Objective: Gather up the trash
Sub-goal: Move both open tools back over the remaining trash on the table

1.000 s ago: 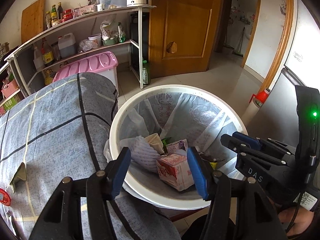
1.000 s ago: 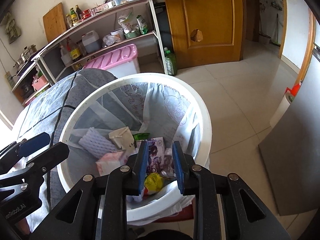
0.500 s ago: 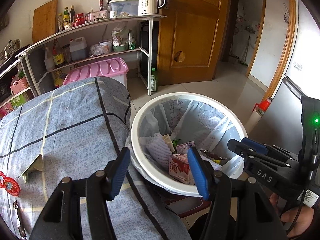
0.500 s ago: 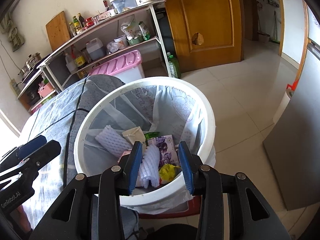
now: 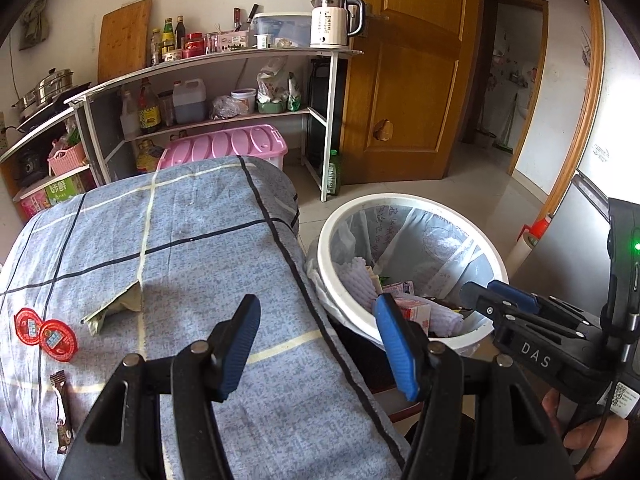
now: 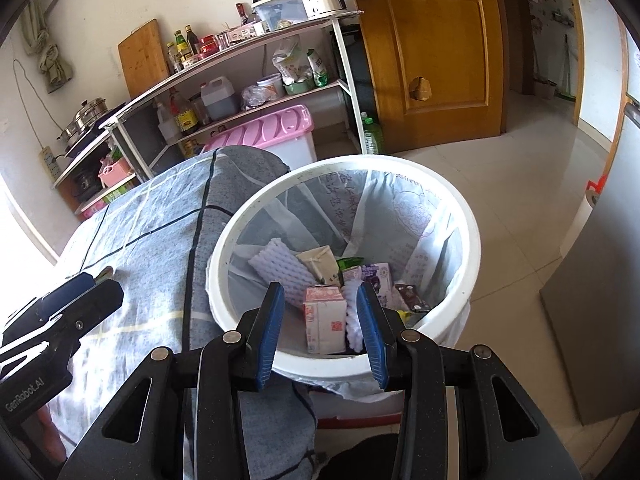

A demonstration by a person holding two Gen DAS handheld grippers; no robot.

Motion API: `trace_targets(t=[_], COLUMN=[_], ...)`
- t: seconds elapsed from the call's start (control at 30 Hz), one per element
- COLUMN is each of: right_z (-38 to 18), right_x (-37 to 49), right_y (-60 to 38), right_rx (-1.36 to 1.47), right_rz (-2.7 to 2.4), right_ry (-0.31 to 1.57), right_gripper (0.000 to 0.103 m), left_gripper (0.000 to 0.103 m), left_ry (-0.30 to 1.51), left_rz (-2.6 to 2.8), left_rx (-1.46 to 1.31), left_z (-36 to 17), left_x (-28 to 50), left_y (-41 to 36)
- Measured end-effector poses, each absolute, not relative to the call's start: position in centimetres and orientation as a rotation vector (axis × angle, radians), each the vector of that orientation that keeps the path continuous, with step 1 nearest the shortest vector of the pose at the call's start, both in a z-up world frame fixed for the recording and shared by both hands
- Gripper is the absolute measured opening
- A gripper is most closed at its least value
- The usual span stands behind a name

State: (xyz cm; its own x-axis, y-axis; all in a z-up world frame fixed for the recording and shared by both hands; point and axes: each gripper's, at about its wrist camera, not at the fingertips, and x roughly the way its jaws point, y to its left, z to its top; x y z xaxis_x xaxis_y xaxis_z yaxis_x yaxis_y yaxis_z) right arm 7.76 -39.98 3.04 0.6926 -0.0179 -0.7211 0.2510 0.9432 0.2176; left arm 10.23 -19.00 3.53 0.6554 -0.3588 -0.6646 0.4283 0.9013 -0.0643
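My left gripper [image 5: 316, 344] is open and holds nothing, hanging over the near edge of the blue checked table [image 5: 192, 240]. On the table's left part lie two red round lids [image 5: 46, 332], a brown wrapper stick [image 5: 62, 412] and a crumpled paper scrap [image 5: 116, 308]. My right gripper [image 6: 320, 332] is open above the near rim of the white lined trash bin [image 6: 348, 160], with nothing between its pads. Inside the bin lie a pink carton [image 6: 324, 316], white foam nets [image 6: 280, 264], a beige carton [image 6: 320, 260] and a purple carton [image 6: 376, 276].
The bin [image 5: 408, 204] stands on the floor right of the table. Behind are a pink-lidded box [image 5: 224, 144], shelves with bottles [image 5: 240, 56], a kettle [image 5: 332, 20] and a wooden door [image 5: 404, 80]. A grey appliance [image 6: 600, 280] stands right of the bin. A hand [image 5: 592, 448] holds the right gripper [image 5: 486, 294].
Both grippers drew back from the bin and rose; the left now hangs over the table. The right jaws widened, and a white foam net now lies in the bin beside the pink carton.
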Motion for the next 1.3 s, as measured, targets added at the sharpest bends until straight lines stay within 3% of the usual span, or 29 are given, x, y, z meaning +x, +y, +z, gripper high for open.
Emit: trace_targets(t=[1.3], right_z=[1.8], right_x=[14.2], right_y=[-21.3], right_rx=[0.149], right_rz=[0.196], right_ry=[0.857], right_gripper=[0.045], left_gripper=[0.066], left_ry=[0.778], left_rz=[-0.043], left_rx=[-0.095], left_z=[0.2], left_x=[12.0], left_y=[3.1])
